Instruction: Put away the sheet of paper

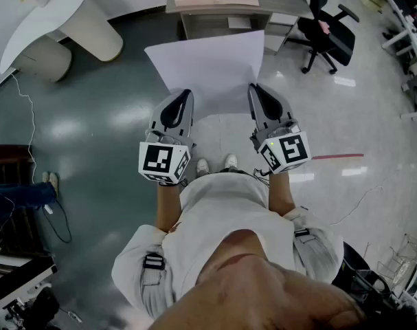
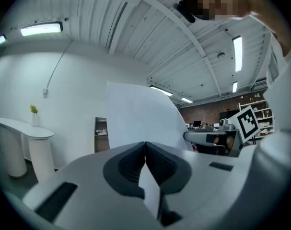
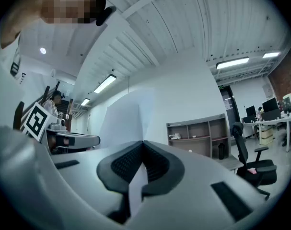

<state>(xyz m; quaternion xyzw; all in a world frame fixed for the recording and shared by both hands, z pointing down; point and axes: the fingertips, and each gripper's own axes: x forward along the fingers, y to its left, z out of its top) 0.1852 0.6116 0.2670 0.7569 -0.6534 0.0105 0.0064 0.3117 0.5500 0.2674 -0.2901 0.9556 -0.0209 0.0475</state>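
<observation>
A white sheet of paper [image 1: 211, 71] is held flat in the air in front of the person, above the floor. My left gripper [image 1: 187, 93] is shut on its near left edge and my right gripper [image 1: 253, 88] is shut on its near right edge. In the left gripper view the sheet [image 2: 138, 119] rises from the closed jaws, a strip of it showing between the pads. The right gripper view shows the same: the paper [image 3: 131, 116] stands up out of the closed jaws. Each gripper shows in the other's view.
A low shelf unit [image 1: 218, 5] with pink and white items on top stands just beyond the sheet. A black office chair [image 1: 328, 33] is at the right, a white rounded table [image 1: 53, 29] at the far left. Desks line the far right.
</observation>
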